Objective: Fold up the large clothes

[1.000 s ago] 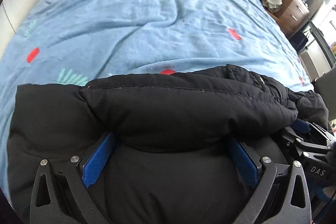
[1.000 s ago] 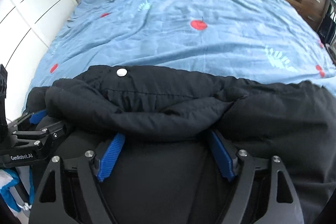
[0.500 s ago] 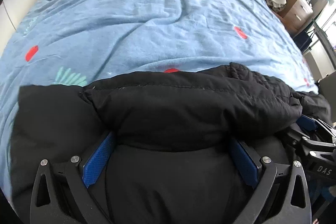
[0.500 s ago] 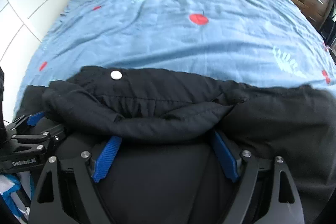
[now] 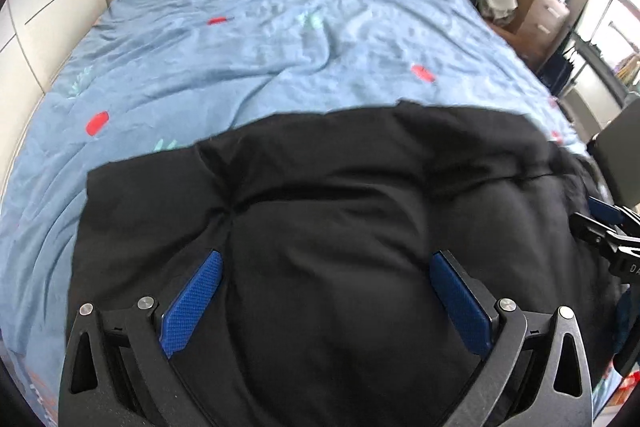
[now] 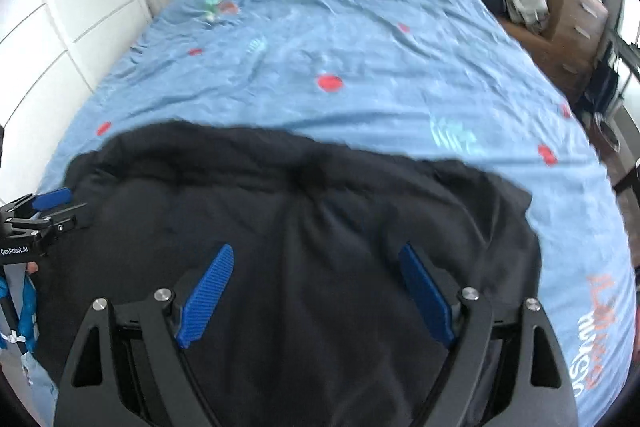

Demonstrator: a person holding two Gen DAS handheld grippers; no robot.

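A black padded coat (image 5: 360,227) lies across the near end of a bed (image 5: 280,59) covered in rumpled blue patterned bedding.

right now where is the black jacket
The black jacket lies on the near end of the blue bedsheet, filling the lower half of both wrist views, under the open left gripper and right gripper.

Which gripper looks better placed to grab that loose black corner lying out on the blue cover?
Probably the right gripper: in its view the black jacket ends in a free corner beside its open fingers. The left gripper sits on the opposite side.
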